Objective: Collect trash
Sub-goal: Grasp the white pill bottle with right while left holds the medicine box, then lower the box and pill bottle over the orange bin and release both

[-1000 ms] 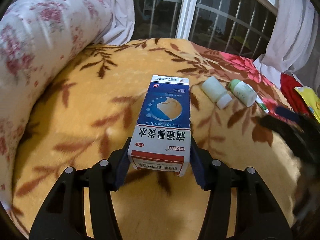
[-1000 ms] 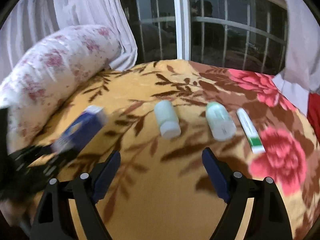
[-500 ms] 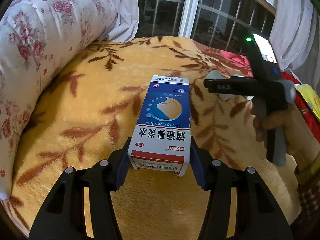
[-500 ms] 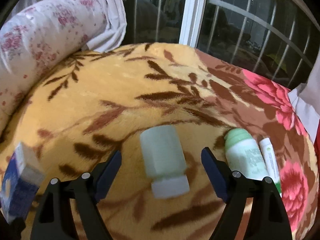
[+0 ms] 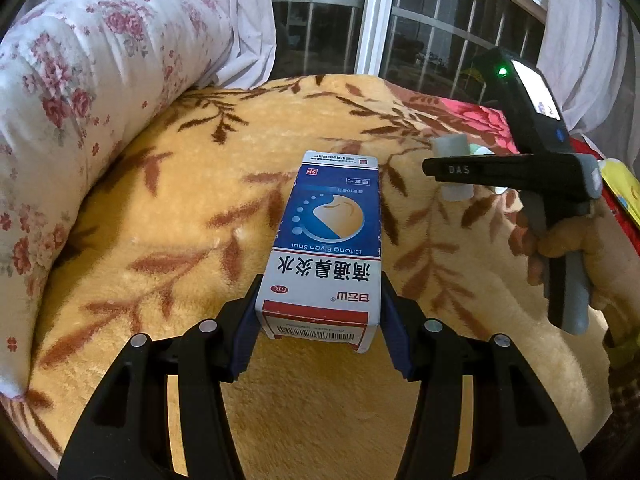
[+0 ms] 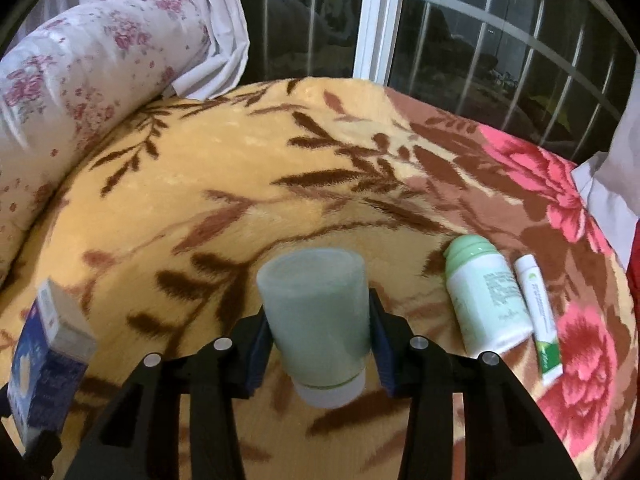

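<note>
Risk, left wrist view: medicine box (image 5: pixel 326 248) held only at bottom end by left gripper (image 5: pixel 320 320), jaws clamped on sides; long overhang above blanket (image 5: pixel 160 240) could tip out.

Right wrist view: right gripper (image 6: pixel 318 340) jaws closing round pale bottle (image 6: pixel 316 312) lying on blanket; smooth round body may squirt free. Green-capped bottle (image 6: pixel 486 300) and tube (image 6: pixel 536 316) lie beside.

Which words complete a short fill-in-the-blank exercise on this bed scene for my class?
1. The left gripper is clamped on a blue and white ____.
2. The right gripper, jaws closing, has a pale green ____ between its pads.
3. The white and green tube lies beside the green-capped bottle on the floral ____.

Missing words: medicine box; bottle; blanket
</note>
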`<state>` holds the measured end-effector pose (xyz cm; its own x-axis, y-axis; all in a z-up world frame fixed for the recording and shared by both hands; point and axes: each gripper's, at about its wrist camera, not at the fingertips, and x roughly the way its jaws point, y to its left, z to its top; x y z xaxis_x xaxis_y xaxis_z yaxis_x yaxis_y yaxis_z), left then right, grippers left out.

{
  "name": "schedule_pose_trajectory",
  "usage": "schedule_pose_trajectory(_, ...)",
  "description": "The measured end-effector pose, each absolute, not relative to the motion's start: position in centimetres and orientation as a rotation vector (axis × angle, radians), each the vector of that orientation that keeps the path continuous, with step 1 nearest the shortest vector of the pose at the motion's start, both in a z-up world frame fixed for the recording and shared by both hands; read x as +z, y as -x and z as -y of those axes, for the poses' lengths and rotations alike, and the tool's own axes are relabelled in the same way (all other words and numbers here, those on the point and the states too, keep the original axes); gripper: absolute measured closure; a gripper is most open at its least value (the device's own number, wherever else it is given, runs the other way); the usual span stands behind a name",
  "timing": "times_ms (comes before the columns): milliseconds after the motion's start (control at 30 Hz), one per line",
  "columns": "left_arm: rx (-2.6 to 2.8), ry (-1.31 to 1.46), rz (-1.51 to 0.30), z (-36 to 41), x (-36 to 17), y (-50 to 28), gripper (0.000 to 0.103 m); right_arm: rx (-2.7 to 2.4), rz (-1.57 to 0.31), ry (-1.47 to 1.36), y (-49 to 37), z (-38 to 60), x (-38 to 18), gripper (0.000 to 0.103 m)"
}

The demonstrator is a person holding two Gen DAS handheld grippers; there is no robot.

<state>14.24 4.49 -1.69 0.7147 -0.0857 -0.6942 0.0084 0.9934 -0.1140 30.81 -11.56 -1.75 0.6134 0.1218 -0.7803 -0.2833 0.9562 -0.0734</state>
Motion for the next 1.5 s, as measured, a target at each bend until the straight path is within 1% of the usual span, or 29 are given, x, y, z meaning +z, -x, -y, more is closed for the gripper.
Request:
schedule_pose_trajectory(233, -0.06, 0.085, -0.764, -3.5, -1.0, -12.6, 0.05, 0.251, -0.861, 0.198, -27.7, 12.3, -0.4, 0.061)
schedule_pose_trajectory(467, -0.073, 0.069, -0.765, -2.6, -0.5, -10.0, 0.05, 0.278, -0.815, 0.169, -22.0, 13.8, 2.1, 0.061)
schedule_pose_trajectory(667, -0.089, 0.033, -0.76, -1.9, 0.0, -7.2, 0.05, 0.346, -0.776, 0.126, -14.1, 15.0, 4.0, 0.061)
schedule_pose_trajectory(867, -0.137, -0.011, -0.771, -1.0, 0.3, -3.1, 0.05, 0.452, -0.781, 0.11, -4.5, 15.5, 4.2, 0.061)
schedule_pose_trajectory(967, -0.207, -0.016, -0.794, -0.7, 0.4, -0.3, 0.05, 0.512, -0.806, 0.105, 0.4, 15.6, 3.5, 0.061)
schedule_pose_trajectory(1133, -0.261, -0.085, -0.835, 0.0, -0.4, 4.3, 0.05, 0.567, -0.877, 0.088, 5.7, 15.5, 1.1, 0.061)
schedule_pose_trajectory(1233, -0.285, -0.106, -0.891, 0.2, -1.9, 6.5, 0.05, 0.577, -0.93, 0.074, 7.5, 15.5, -0.9, 0.061)
schedule_pose_trajectory(1500, -0.333, -0.151, -1.01, 1.1, -5.7, 10.3, 0.051, 0.531, -1.063, 0.025, 8.8, 15.8, -6.7, 0.061)
